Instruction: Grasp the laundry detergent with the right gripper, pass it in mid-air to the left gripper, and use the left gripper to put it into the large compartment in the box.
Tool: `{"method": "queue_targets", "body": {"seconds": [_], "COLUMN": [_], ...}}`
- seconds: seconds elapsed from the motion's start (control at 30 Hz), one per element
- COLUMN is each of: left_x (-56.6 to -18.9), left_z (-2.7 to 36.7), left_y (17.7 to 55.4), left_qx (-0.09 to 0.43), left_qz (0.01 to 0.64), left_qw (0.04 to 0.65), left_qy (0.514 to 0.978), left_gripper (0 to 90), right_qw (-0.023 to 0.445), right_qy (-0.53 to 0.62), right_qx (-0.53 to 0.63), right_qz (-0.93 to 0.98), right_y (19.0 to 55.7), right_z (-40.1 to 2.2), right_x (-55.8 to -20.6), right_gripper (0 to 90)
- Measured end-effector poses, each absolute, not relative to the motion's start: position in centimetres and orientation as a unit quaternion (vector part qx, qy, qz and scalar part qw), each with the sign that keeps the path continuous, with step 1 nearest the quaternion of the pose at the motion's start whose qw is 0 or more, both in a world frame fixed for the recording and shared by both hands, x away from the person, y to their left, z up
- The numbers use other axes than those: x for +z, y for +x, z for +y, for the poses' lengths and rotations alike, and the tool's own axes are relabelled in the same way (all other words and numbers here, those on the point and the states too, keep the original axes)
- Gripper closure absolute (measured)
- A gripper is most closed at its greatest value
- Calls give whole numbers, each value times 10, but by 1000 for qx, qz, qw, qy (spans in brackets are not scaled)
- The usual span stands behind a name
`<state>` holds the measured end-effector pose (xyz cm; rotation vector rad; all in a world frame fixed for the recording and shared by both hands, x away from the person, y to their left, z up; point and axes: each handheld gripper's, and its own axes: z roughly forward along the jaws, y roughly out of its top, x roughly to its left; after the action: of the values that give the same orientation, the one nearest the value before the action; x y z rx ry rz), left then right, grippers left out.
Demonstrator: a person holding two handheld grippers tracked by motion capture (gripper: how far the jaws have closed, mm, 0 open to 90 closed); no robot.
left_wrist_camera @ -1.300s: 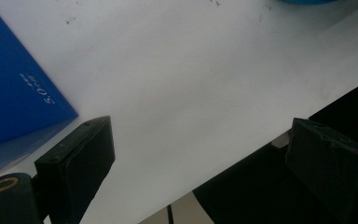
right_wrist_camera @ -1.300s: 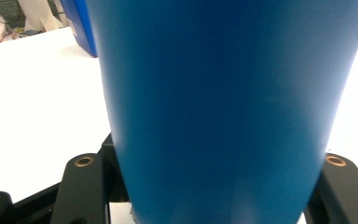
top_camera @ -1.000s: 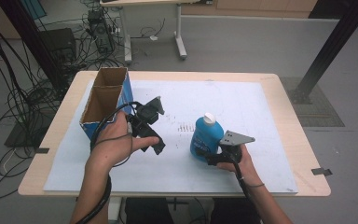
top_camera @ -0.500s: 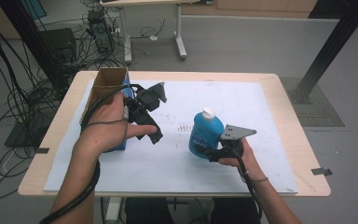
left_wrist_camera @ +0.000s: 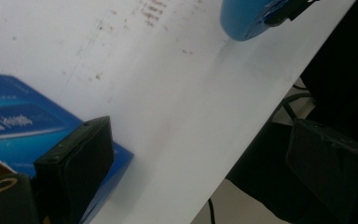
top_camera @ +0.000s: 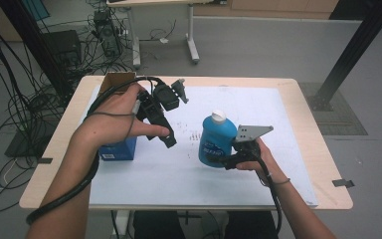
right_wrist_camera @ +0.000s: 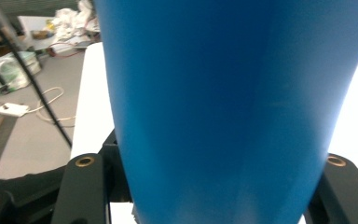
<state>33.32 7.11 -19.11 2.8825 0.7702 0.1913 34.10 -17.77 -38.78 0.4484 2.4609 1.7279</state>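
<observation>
We see the right claw clamped on the lower body of the blue bottle, which stands upright, white cap on top, over the white sheet on the tabletop. The left claw hangs above the sheet with its jaws wide apart and nothing between them, just beside the blue carton at the sheet's left edge.

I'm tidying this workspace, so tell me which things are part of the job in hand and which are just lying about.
Part of the job:
- blue bottle, clamped in the right hand-held gripper
- open blue box, beside the left hand-held gripper, whose jaws are open and hold nothing

Lying about:
- white sheet covering the table
- cables on the floor
- black post
</observation>
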Motion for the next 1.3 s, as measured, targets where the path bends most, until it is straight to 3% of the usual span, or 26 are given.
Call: {"method": "queue_targets", "body": {"seconds": [0.73,1.3], "left_x": [-162,-166], "left_z": [49,32], "left_y": [333,336], "left_qx": [43,33], "left_qz": [161,135], "left_qw": [57,50], "left_qy": [984,989], "left_gripper": [81,81], "right_qw": [-3,-16], "right_qy": [66,34], "right_qx": [580,568], "right_qz": [812,822], "right_y": [346,347], "right_z": [-172,-160], "right_x": [-367,-361], "right_gripper": [398,399]}}
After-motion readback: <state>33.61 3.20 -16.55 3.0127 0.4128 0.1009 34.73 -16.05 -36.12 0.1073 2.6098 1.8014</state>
